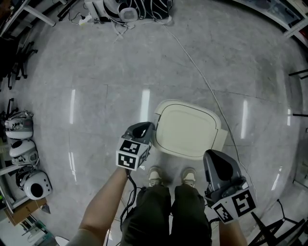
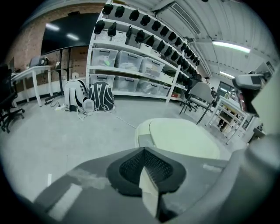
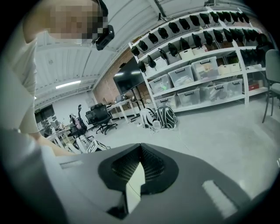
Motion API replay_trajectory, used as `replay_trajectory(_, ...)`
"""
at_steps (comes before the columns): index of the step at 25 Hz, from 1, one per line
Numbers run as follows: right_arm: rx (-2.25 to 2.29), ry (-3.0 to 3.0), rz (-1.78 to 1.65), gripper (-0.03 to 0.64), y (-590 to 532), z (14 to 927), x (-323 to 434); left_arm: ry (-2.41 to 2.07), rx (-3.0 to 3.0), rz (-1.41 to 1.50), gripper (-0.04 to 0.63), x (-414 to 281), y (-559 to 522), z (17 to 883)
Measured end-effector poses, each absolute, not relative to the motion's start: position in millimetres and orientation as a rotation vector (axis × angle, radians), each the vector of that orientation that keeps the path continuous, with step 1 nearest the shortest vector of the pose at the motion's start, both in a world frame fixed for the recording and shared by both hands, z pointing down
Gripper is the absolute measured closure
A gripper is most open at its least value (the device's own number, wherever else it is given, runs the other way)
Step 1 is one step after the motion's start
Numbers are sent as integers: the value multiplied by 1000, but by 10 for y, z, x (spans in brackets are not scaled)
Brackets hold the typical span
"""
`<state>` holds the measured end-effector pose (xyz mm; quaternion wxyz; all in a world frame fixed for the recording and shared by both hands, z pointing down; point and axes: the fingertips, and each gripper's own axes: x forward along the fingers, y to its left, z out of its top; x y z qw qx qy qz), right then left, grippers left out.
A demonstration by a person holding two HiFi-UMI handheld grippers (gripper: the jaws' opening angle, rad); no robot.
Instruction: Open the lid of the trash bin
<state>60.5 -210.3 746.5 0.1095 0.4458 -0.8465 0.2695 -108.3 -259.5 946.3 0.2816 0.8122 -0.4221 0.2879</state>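
Observation:
The trash bin stands on the floor just in front of the person's shoes, its pale cream lid lying flat and closed. My left gripper hovers at the bin's left edge, jaws shut with nothing between them; its own view looks across the lid from just behind it, with the jaw tips meeting in a point. My right gripper hangs by the bin's front right corner, apart from it, also shut and empty. The bin does not show in the right gripper view, where the tips face the open room.
A thin cable runs over the grey floor to the bin's right side. Backpacks lie at the far end below shelving. White helmets sit on a rack at left. Office chairs and tables stand further off.

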Motion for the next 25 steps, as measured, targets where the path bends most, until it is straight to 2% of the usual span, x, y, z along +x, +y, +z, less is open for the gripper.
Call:
replay_trajectory(8, 1342, -2538, 737, 614, -2054, 6866, 643, -1101, 2101, 811, 594, -1084, -2591, 9563)
replay_trajectory(13, 1385, -2539, 729, 614, -2090, 6470, 686, -1100, 2073, 872, 594, -1158, -2507, 9301)
replay_trajectory(17, 1426, -2541, 728, 614, -2107, 6036, 775, -1127, 2136, 871, 594, -1218, -2441, 8613)
replay_trajectory(25, 1453, -2574, 643, 614, -1956, 4683, 893, -1225, 2310, 726, 594, -1172, -2434, 6410)
